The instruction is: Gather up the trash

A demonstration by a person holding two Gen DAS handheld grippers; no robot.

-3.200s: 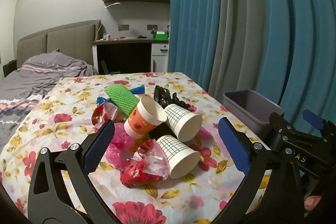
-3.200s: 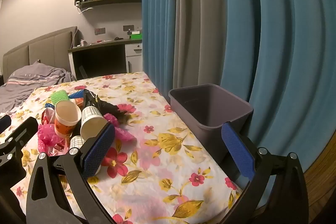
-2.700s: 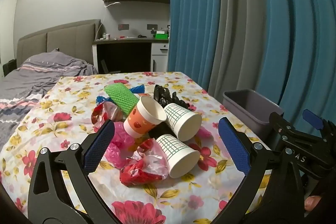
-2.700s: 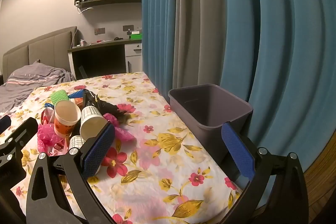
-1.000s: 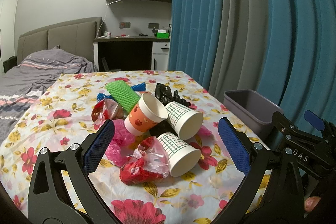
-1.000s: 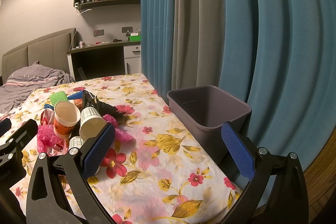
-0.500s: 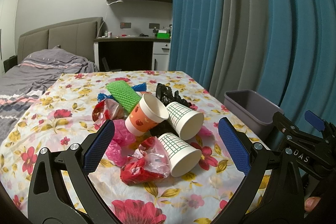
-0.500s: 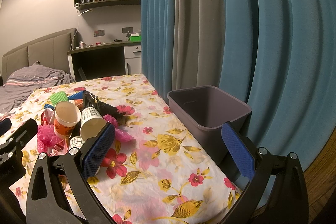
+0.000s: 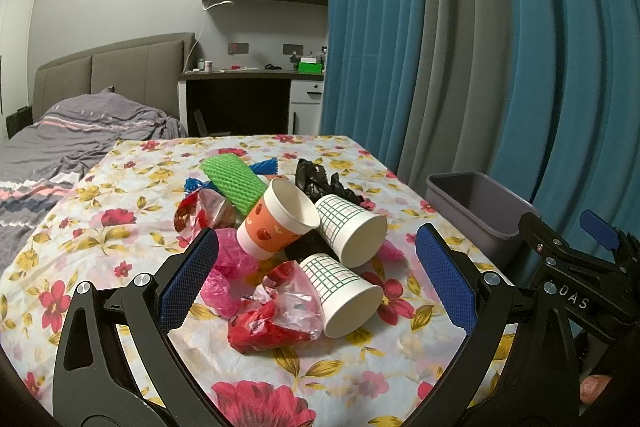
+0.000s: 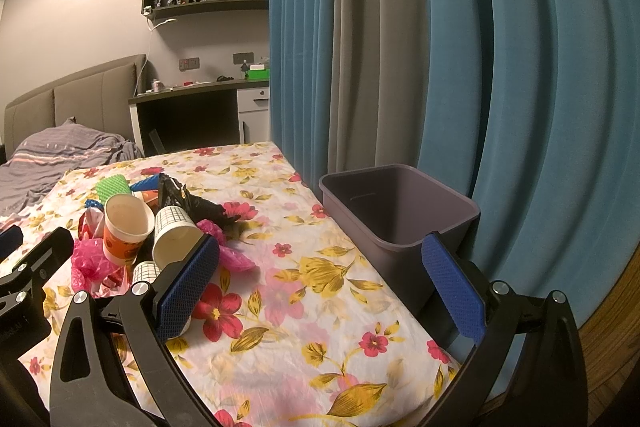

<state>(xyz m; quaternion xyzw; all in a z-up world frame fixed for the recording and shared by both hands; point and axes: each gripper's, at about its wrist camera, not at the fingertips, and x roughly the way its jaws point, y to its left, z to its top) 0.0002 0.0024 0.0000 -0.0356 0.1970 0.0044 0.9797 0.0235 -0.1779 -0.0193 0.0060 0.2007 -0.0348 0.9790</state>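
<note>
Both grippers, left [image 9: 316, 283] and right [image 10: 320, 283], jaws spread, holding nothing. Trash pile [image 9: 288, 239] of cups and wrappers mid-tabletop [image 10: 304, 327]; grey bin [image 10: 396, 211] at its right edge.

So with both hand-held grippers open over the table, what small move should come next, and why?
Probably ease the left hand-held gripper forward and down onto the nearest grid-patterned cup. That cup lies on its side right between the open jaws, nothing is held yet, and the grey bin at the table's right edge looks empty.
</note>
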